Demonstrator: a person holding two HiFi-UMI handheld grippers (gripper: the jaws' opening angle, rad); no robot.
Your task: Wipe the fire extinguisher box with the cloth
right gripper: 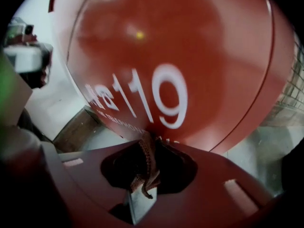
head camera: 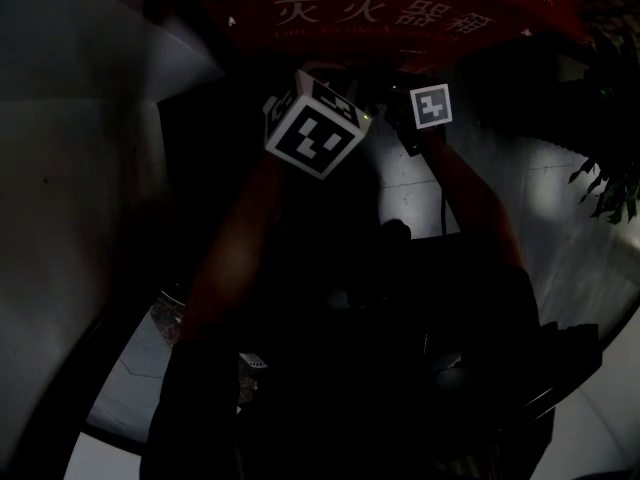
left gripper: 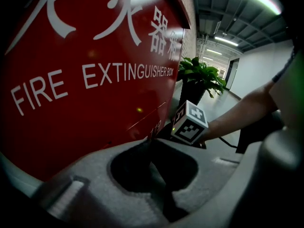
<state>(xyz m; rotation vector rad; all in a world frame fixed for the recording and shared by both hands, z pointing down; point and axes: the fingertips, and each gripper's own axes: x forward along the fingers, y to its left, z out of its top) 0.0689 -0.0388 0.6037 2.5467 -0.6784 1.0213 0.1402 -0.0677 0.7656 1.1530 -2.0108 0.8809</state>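
The red fire extinguisher box [head camera: 400, 8] stands close ahead, with white Chinese lettering across it. In the left gripper view its face [left gripper: 95, 80] reads FIRE EXTINGUISHER BOX. My left gripper [left gripper: 151, 141] is shut with nothing between its jaws, just short of that face. My right gripper [right gripper: 147, 139] is shut on a brownish cloth [right gripper: 146, 167], and the cloth's top edge is pressed to the box [right gripper: 190, 56] just below the white "119". The marker cubes of the left [head camera: 315, 133] and right [head camera: 432, 106] grippers sit side by side under the box. Their jaws are hidden in the head view.
A potted plant [left gripper: 202, 77] stands just past the box's right side, also visible at the right edge [head camera: 612, 168] of the head view. A corridor with ceiling lights [left gripper: 237, 42] runs beyond it. A grey wall [head camera: 70, 168] lies to the left. The person's forearms [head camera: 470, 198] are visible below the cubes.
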